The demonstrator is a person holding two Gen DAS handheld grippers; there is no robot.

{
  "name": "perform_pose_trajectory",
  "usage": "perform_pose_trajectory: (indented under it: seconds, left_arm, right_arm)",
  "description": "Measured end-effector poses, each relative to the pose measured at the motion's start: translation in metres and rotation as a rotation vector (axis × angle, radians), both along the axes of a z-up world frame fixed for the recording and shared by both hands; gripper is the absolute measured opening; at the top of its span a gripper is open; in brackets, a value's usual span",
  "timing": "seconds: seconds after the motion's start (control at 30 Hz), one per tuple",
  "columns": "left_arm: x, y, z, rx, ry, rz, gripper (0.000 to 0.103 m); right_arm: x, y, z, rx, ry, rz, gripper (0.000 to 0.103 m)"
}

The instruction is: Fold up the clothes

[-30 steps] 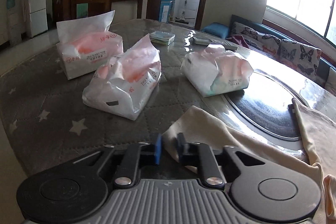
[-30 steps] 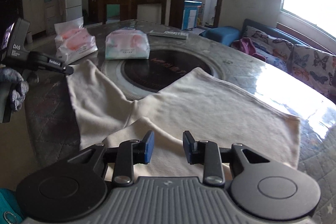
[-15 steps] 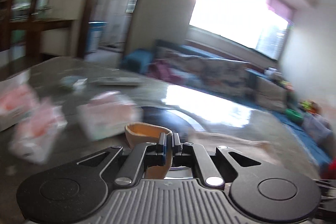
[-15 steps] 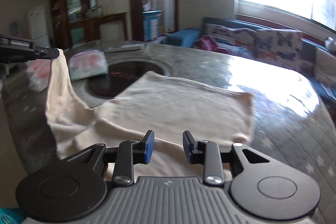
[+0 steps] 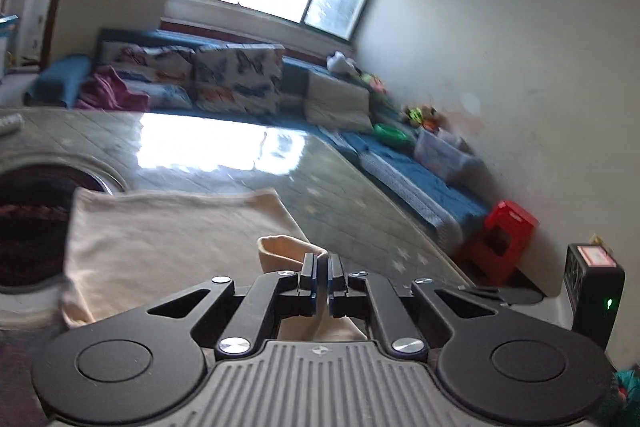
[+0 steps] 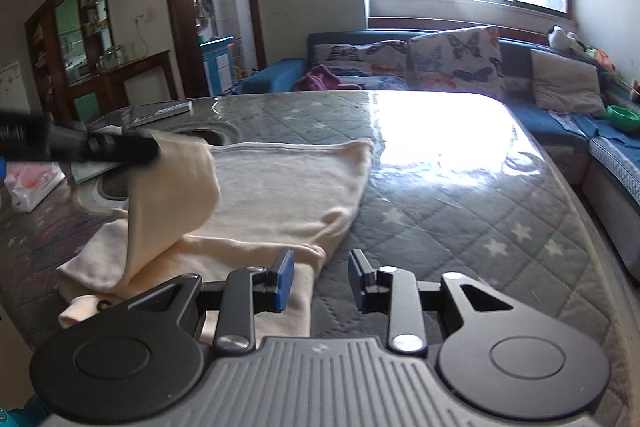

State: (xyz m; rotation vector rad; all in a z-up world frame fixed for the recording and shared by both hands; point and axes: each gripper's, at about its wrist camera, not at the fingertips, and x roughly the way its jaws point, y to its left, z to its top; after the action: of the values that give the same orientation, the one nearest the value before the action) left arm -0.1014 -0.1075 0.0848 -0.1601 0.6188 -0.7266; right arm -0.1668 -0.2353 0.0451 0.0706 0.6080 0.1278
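A sleeve of the cream garment (image 6: 280, 187) is gripped in the clenched left tongs (image 5: 321, 267) above its body, spread lengthwise on the surface (image 6: 460, 195); the released right tongs (image 6: 320, 279) are held at its near hem.

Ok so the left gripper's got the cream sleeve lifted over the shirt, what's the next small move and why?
Probably lower the left gripper and lay the sleeve flat on the shirt's body: it hangs pinched above it, arched, while the right gripper stands open at the near hem.
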Motion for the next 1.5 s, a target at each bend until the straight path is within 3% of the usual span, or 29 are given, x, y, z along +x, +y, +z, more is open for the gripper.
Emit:
perform_pose_trajectory:
  seconds: [0.1, 0.3, 0.43, 0.63, 0.87, 1.03, 1.13, 1.2, 1.27, 1.37, 1.5]
  left_arm:
    - [0.001, -0.009, -0.015, 0.027, 0.027, -0.053, 0.008]
    - [-0.001, 0.001, -0.029, 0.078, 0.042, -0.081, 0.022]
    - [-0.008, 0.034, -0.023, 0.135, -0.029, -0.018, 0.033]
    - [-0.018, 0.099, -0.031, 0.228, -0.054, 0.082, 0.044]
    - [-0.037, 0.138, -0.053, 0.300, -0.022, 0.129, 0.044]
    - [-0.048, 0.137, -0.060, 0.308, -0.023, 0.102, 0.044]
    - [-0.048, 0.132, -0.063, 0.325, -0.037, 0.085, 0.042]
    - [-0.048, 0.131, -0.065, 0.335, -0.041, 0.081, 0.035]
    - [-0.047, 0.130, -0.067, 0.345, -0.038, 0.078, 0.015]
    - [-0.049, 0.128, -0.068, 0.364, -0.053, 0.067, 0.010]
    - [-0.051, 0.134, -0.064, 0.374, -0.060, 0.056, 0.012]
  right_arm:
    - [-0.001, -0.004, -0.003, 0.006, 0.007, -0.016, 0.029]
    - [0.003, -0.001, -0.003, 0.032, 0.015, -0.014, 0.029]
    - [0.007, 0.010, -0.004, 0.044, 0.037, 0.035, 0.029]
    - [0.018, 0.027, -0.011, 0.031, 0.073, 0.090, 0.029]
    - [0.036, 0.043, -0.021, -0.007, 0.110, 0.119, 0.029]
    - [0.036, 0.047, -0.020, -0.030, 0.105, 0.104, 0.009]
    - [0.033, 0.046, -0.015, -0.031, 0.087, 0.086, 0.004]
    - [0.029, 0.048, -0.006, -0.050, 0.067, 0.082, 0.004]
    - [0.028, 0.051, -0.005, -0.075, 0.060, 0.075, 0.004]
    - [0.033, 0.051, -0.011, -0.089, 0.081, 0.066, 0.005]
    - [0.034, 0.046, -0.015, -0.081, 0.088, 0.055, 0.010]
